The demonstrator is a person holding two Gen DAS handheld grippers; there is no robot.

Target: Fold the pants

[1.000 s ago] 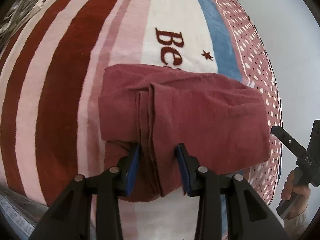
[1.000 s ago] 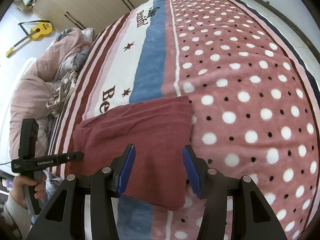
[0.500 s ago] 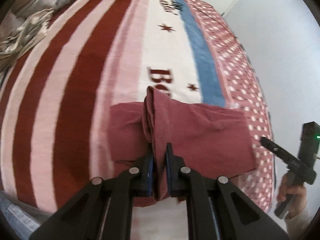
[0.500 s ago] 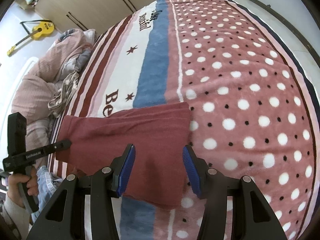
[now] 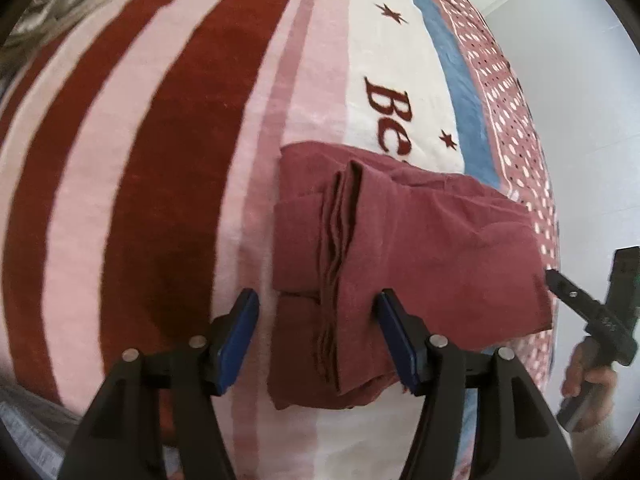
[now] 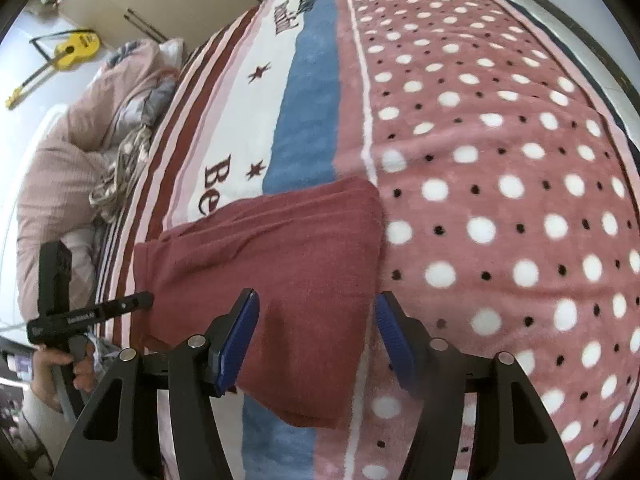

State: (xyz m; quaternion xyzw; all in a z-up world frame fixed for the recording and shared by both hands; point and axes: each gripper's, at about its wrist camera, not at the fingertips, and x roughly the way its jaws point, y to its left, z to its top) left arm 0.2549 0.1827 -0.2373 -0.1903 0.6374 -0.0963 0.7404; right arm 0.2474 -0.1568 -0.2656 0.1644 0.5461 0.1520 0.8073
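Observation:
The dark red pants (image 5: 420, 248) lie folded into a rectangle on the bed, with a stack of layered edges running down the left part. They also show in the right wrist view (image 6: 280, 272). My left gripper (image 5: 316, 336) is open, its blue pads either side of the layered edges at the near end. My right gripper (image 6: 316, 336) is open and empty over the near right corner of the pants. Each gripper shows in the other's view, hand-held: the left one (image 6: 92, 312) and the right one (image 5: 592, 312).
The bed is covered by a fleece blanket with red and pink stripes (image 5: 140, 160), a blue band (image 6: 308, 100) and white dots (image 6: 500, 160). Crumpled bedding and pillows (image 6: 80, 152) lie at the far left. A yellow guitar (image 6: 72, 50) leans by the wardrobe.
My left gripper was shut on the pants' layered edge half a second ago, lifting it; now it has opened and the fabric lies flat. The right gripper stayed open over the corner.

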